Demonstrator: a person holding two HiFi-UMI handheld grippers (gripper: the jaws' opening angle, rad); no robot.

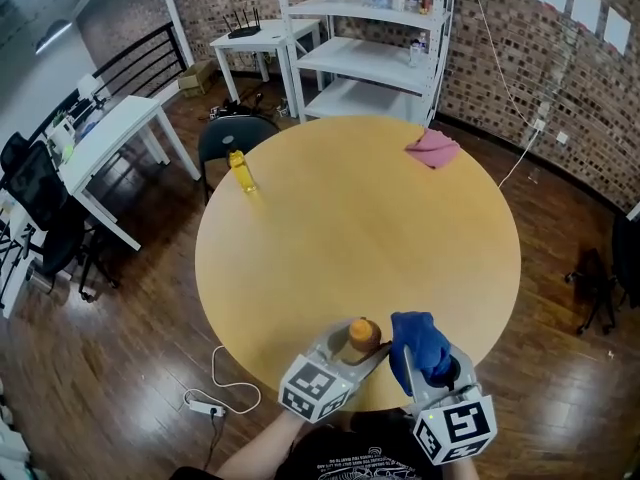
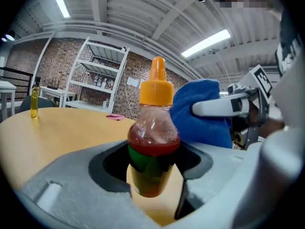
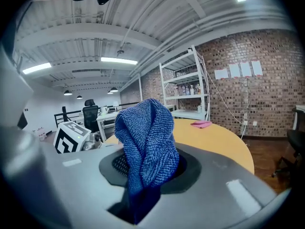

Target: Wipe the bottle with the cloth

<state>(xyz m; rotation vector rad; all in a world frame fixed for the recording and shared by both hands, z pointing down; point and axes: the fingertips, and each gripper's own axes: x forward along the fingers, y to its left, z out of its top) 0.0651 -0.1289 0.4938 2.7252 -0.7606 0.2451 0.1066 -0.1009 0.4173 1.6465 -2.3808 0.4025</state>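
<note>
Now at the closing-in step, by the look of it: both things in hand, wiping not yet clearly begun. Grips the bottle (image 2: 153, 142) in the left claw (image 1: 355, 353), pads pressed on the green-labelled lower body, orange cap up, red sauce inside. Pinches the blue cloth (image 3: 145, 142) in the right claw (image 1: 420, 363), jaws together on the bunched fold, loose end standing above them. Holds the pair over the near edge of the round worktop (image 1: 300, 248), cloth just beside the bottle's right flank; touching or a hair apart, hard to tell. Leaves alone a small yellow bottle (image 1: 241, 171) and a pink cloth (image 1: 433, 149) far across the worktop.

Next, most likely: calls for pressing the cloth onto the bottle's side and drawing it along the body. Needs a firm left grip against twisting or slipping, fabric rather than hard jaw meeting the plastic, and probably a turn of the bottle to reach the far side.
</note>
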